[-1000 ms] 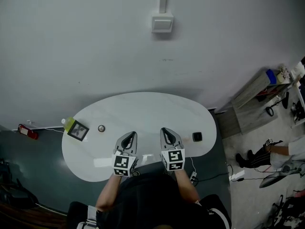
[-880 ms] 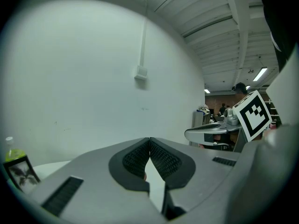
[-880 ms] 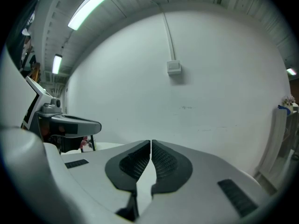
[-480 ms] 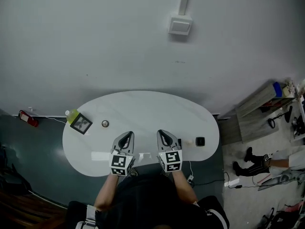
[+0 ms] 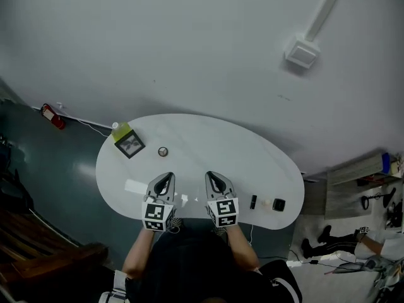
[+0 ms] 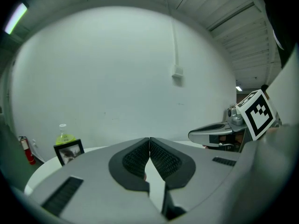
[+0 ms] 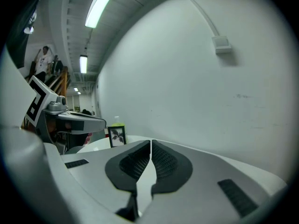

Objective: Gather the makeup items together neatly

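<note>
You held the left gripper (image 5: pixel 165 178) and the right gripper (image 5: pixel 213 177) closed and empty, side by side, above the white table's (image 5: pixel 208 137) near edge.

Table (image 5: pixel 208 137) glossy, smooth, white; left tongs (image 6: pixel 149 140) matt grey plastic, pads (image 6: pixel 163 161) black, ribbed.

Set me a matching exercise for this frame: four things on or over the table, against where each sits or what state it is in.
Things:
1. picture frame
2. small round item
3. black square item
4. left hand-held gripper

Descriptions:
A. jaws shut, nothing between them
B. right end of the table
C. left end of the table, beside the green bottle
D. alone, just right of the picture frame

Pairs: 1-C, 2-D, 3-B, 4-A
</note>
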The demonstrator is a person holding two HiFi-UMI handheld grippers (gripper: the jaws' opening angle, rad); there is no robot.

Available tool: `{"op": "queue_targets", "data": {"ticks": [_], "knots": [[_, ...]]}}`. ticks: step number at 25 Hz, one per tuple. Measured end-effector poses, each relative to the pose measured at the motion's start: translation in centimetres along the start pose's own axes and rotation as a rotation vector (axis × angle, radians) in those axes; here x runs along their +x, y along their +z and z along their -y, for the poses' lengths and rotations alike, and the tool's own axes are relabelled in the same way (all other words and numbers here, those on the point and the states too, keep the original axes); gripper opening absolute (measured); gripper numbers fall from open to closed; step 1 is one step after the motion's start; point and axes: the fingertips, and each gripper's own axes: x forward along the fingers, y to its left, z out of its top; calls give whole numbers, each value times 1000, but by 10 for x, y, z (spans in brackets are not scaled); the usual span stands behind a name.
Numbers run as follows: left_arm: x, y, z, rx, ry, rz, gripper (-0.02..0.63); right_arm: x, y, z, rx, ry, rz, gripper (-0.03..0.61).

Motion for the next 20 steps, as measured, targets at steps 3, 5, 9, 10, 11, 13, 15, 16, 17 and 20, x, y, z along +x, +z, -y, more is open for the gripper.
{"op": "queue_targets", "data": {"ticks": [3, 5, 9, 10, 11, 13, 15, 16, 17, 20], "knots": [[-12, -9, -28, -25, 64, -10, 20, 22, 2, -26, -19, 68, -11, 37], [-19, -13, -47, -41, 101, -16, 20, 36, 4, -42, -29, 105, -18, 37], [-29, -23, -80, -67, 164, -33, 20, 63, 6, -67, -46, 166, -33, 37], [-31, -27, -87, -74, 177, -38, 20, 69, 5, -73, -50, 180, -40, 37], [-32, -30, -95, -80, 188, -43, 20, 76, 3, -78, -54, 192, -47, 38], [-34, -37, -109, -90, 205, -55, 20, 89, -1, -89, -61, 212, -64, 37], [-32, -45, -123, -97, 214, -71, 20, 104, -5, -96, -61, 226, -78, 37], [-30, -49, -129, -99, 216, -79, 20, 111, -7, -99, -60, 231, -86, 37], [-28, -52, -136, -101, 216, -86, 20, 119, -10, -102, -59, 233, -94, 37], [-19, -63, -154, -111, 208, -106, 20, 143, -18, -108, -55, 235, -121, 38]]}}
